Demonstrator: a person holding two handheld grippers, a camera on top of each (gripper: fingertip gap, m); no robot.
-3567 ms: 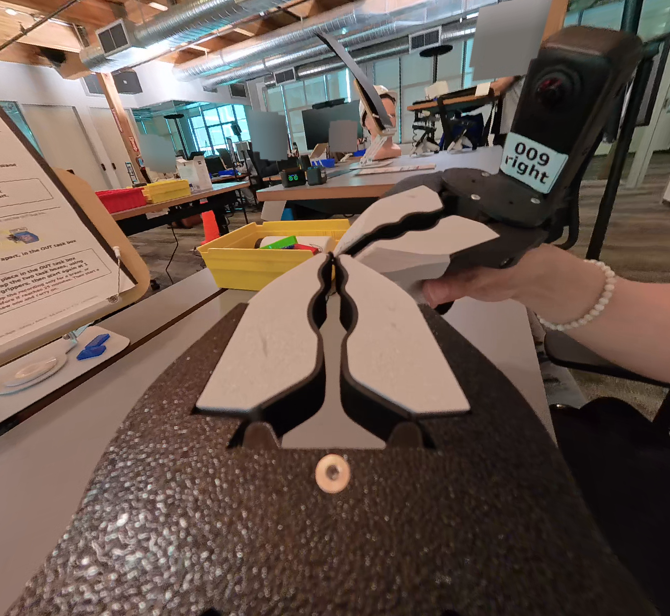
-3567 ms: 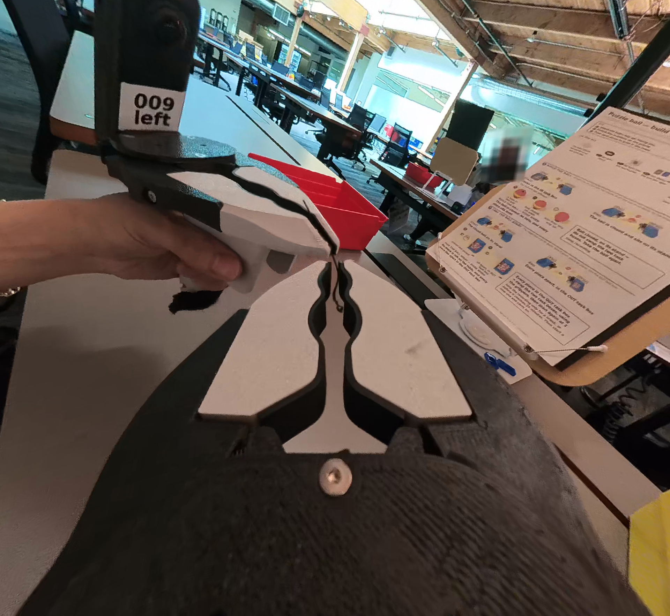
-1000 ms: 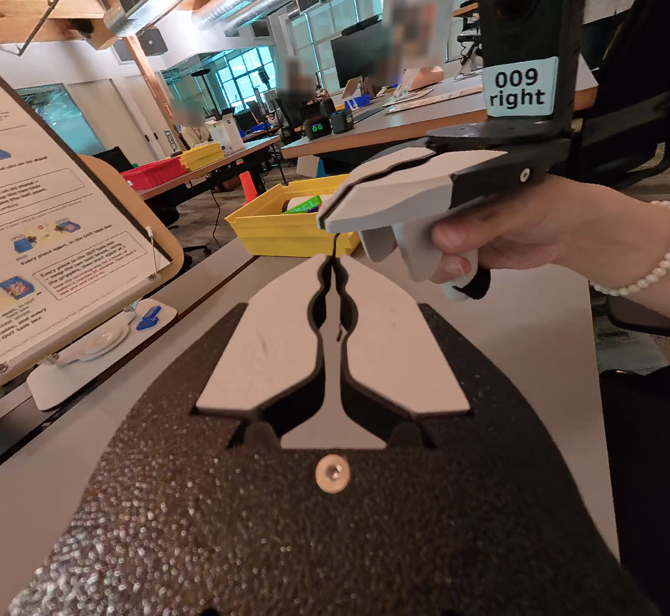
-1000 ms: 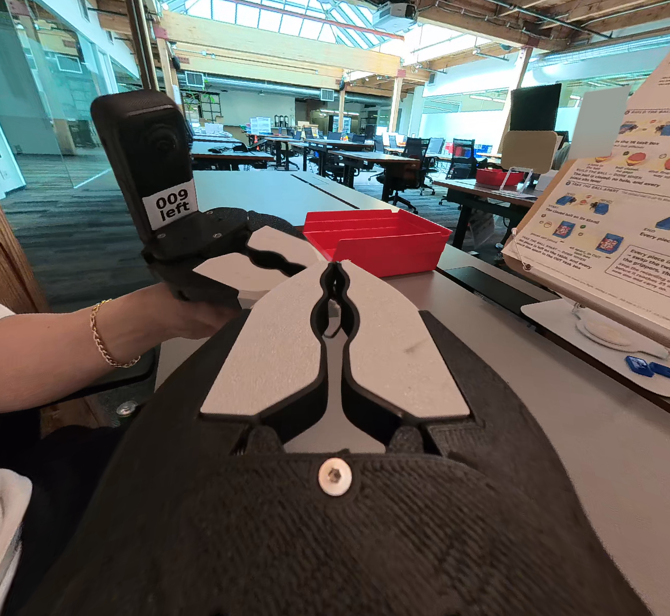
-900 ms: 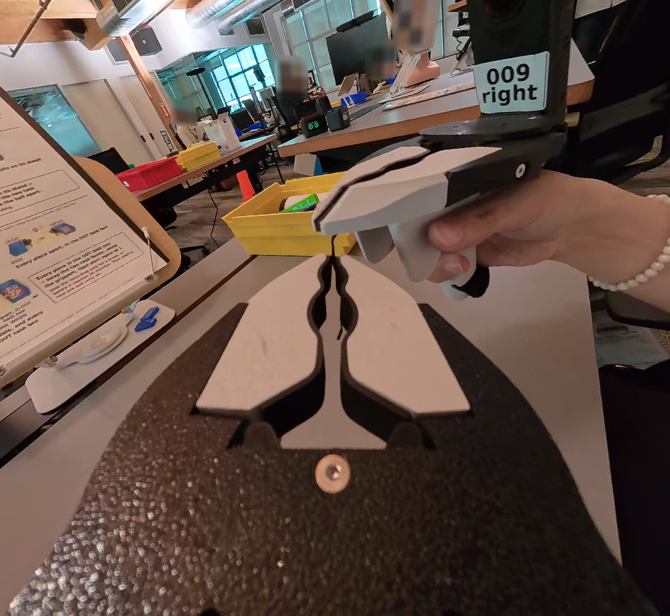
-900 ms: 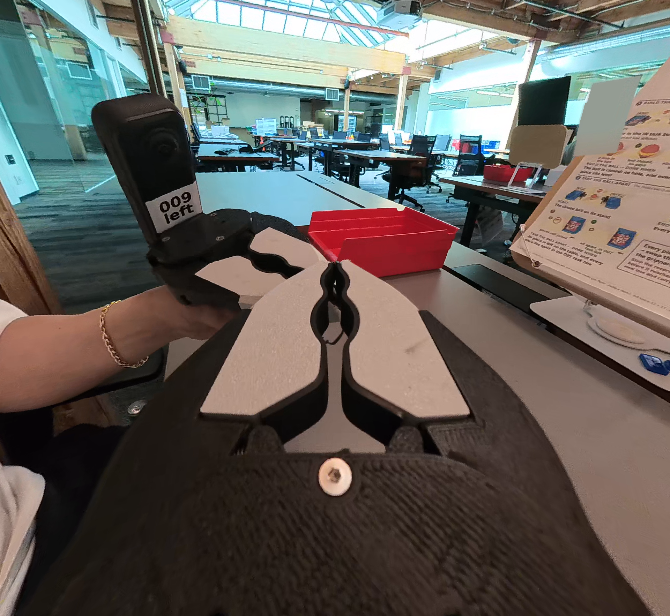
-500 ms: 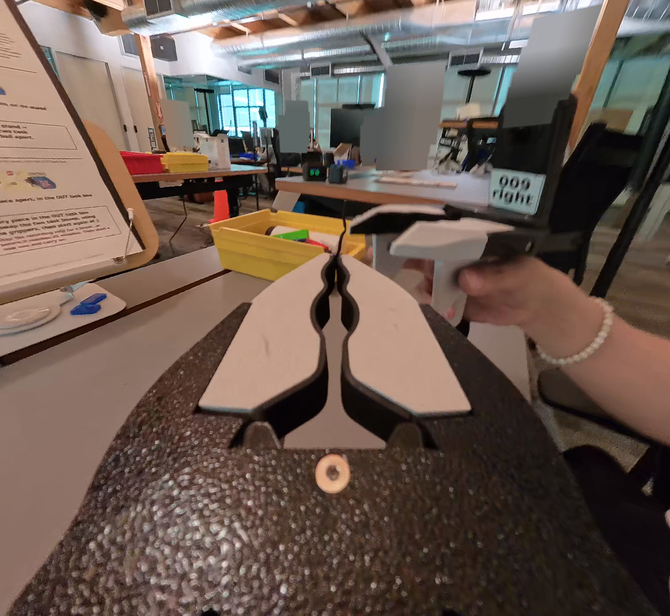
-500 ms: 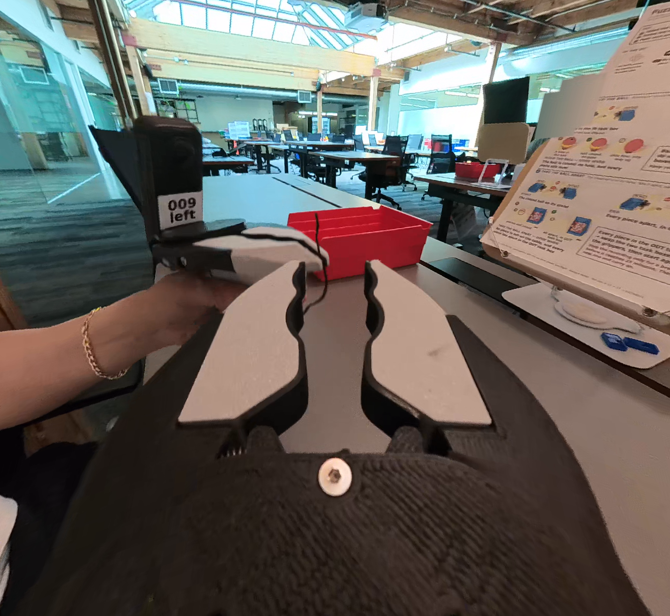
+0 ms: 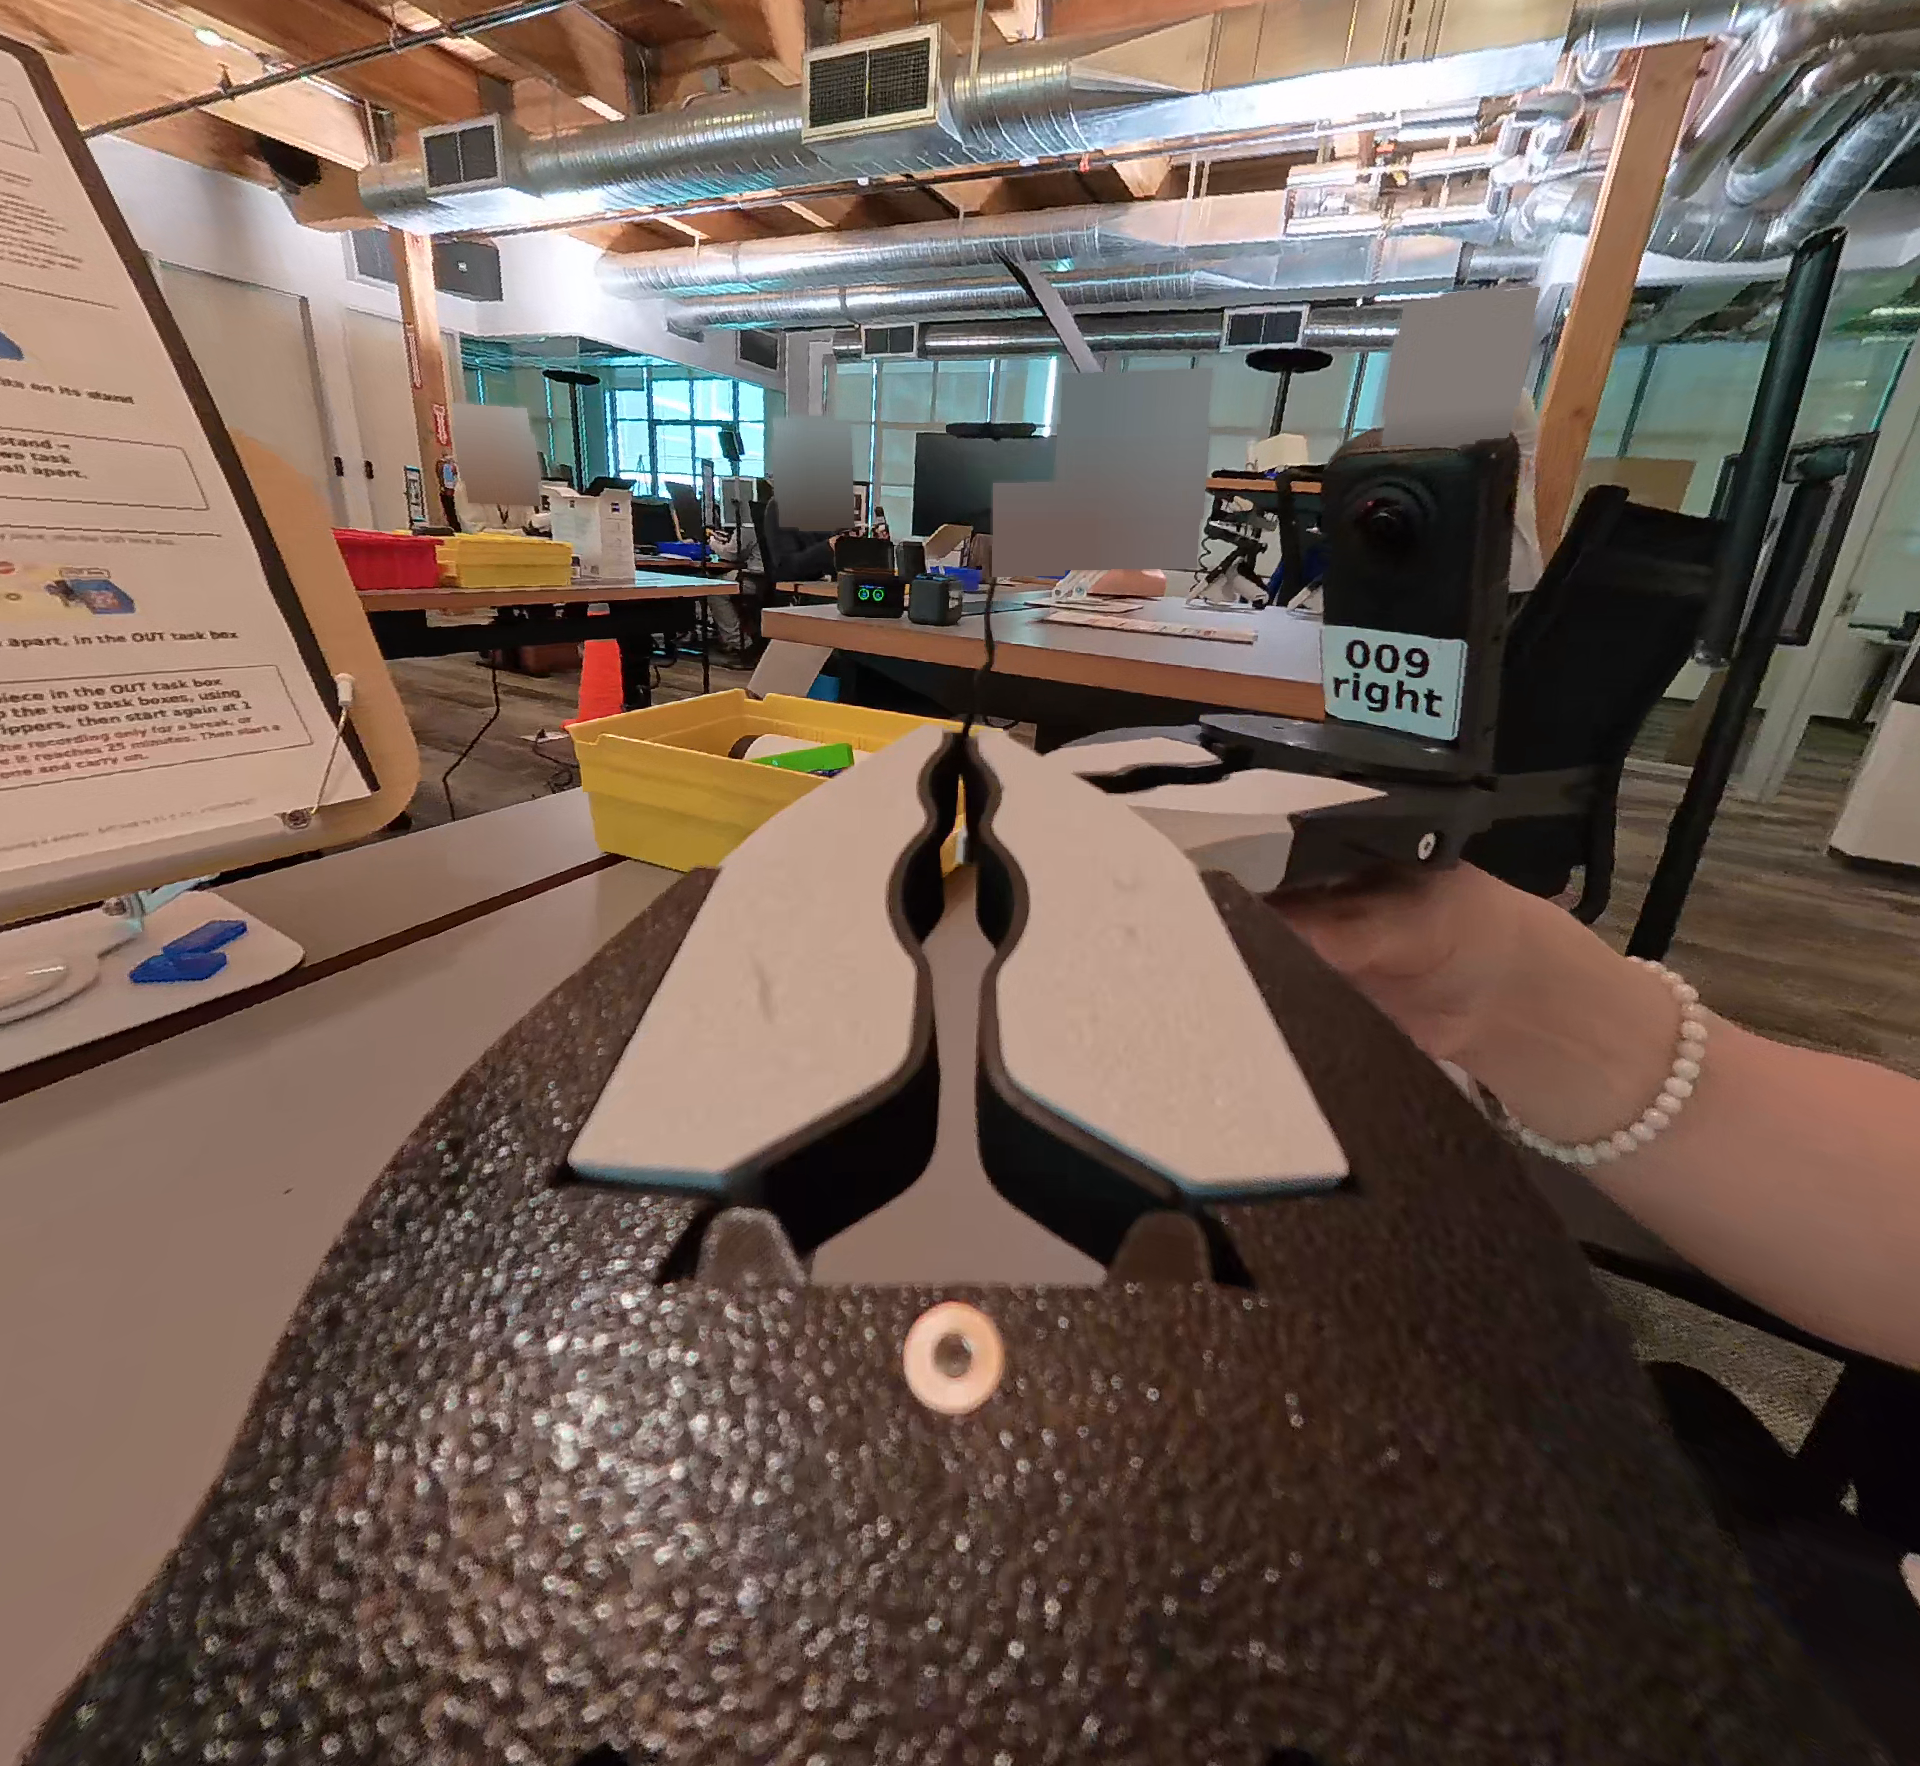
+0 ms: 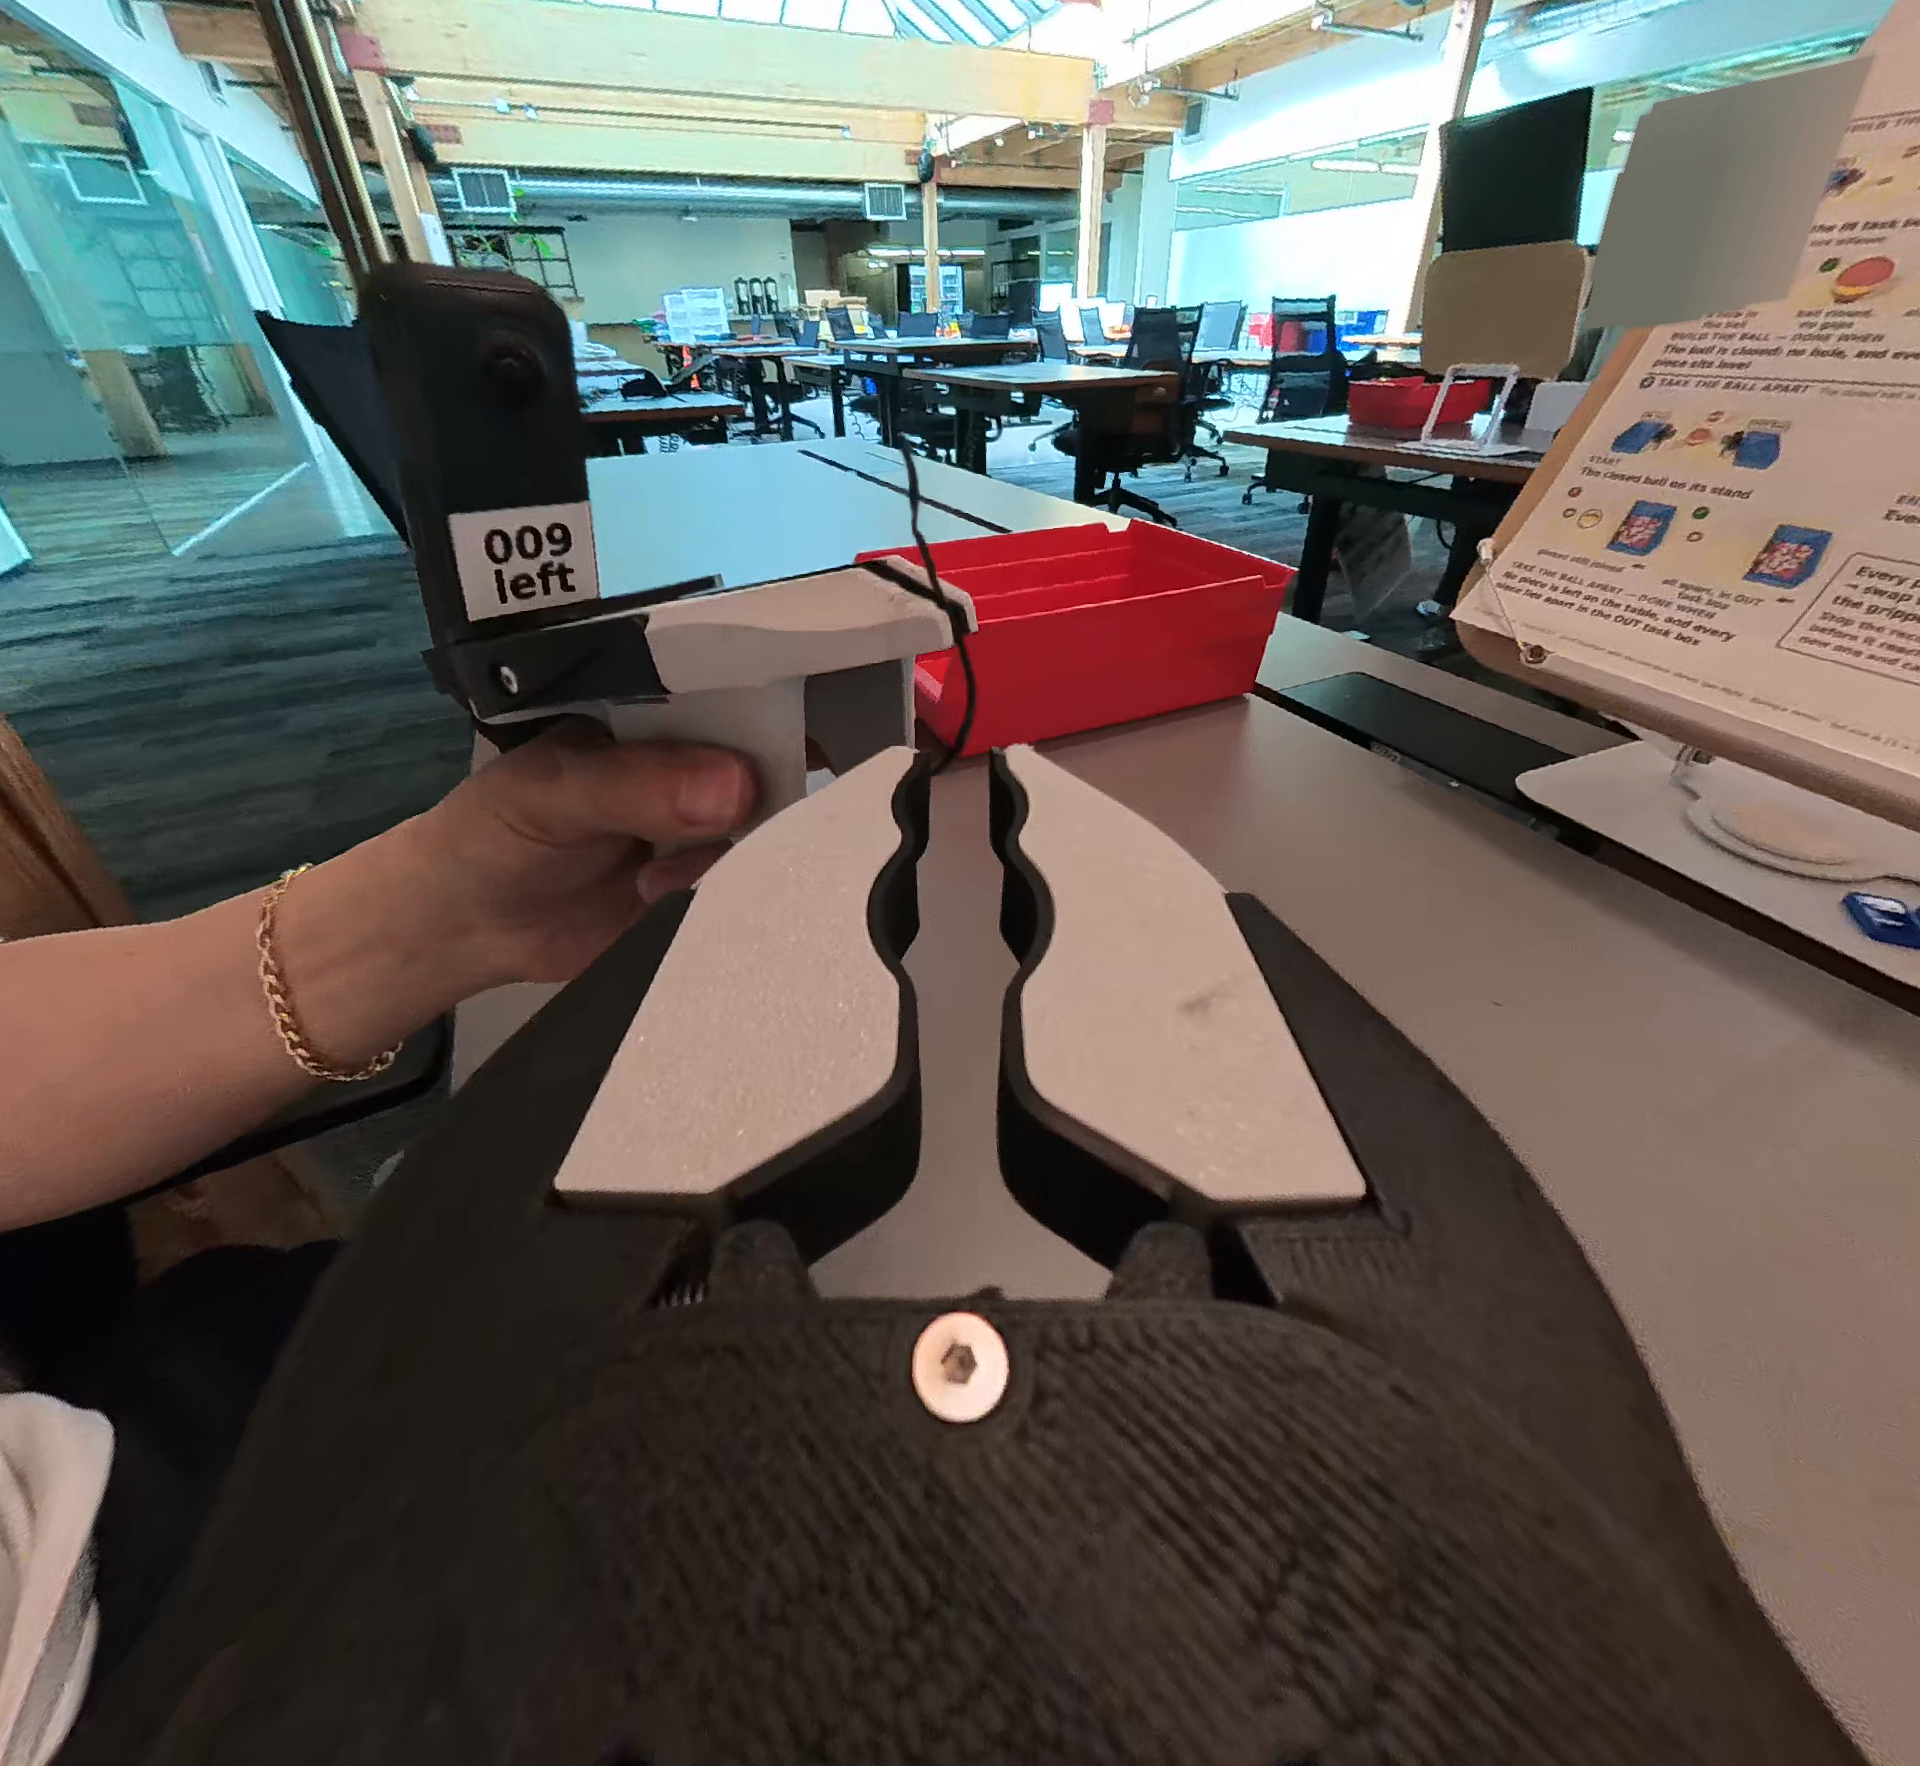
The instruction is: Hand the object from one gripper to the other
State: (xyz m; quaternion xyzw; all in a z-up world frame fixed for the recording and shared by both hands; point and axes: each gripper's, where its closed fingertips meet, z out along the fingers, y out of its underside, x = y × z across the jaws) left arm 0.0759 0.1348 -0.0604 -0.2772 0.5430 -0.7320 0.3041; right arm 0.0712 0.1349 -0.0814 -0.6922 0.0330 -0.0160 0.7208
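Observation:
The object is a thin black wire (image 9: pixel 985 646). My left gripper (image 9: pixel 966 750) is shut on it, and the wire stands up from the fingertips. In the right wrist view the left gripper (image 10: pixel 961 610) pinches the wire (image 10: pixel 961 677) near its middle; one end curls up and the other hangs down to the tip of my right gripper (image 10: pixel 954 760). The right gripper's jaws stand a little apart, and the wire's lower end lies beside the left fingertip, not clamped. In the left wrist view the right gripper (image 9: pixel 1101 771) sits just right of my left fingers.
A yellow bin (image 9: pixel 665 791) with items stands behind the left gripper on the grey table (image 9: pixel 312 1093). A red bin (image 10: pixel 1122 646) sits behind the right gripper. An instruction board on a stand (image 9: pixel 125 573) (image 10: pixel 1714 553) borders the table, with small blue pieces (image 9: pixel 192 947) at its foot. Less than 4 cm separates the two grippers' tips.
One second ago both grippers were shut on the wire. The right gripper opened wide and let go, then narrowed its jaws. The left gripper keeps the wire.

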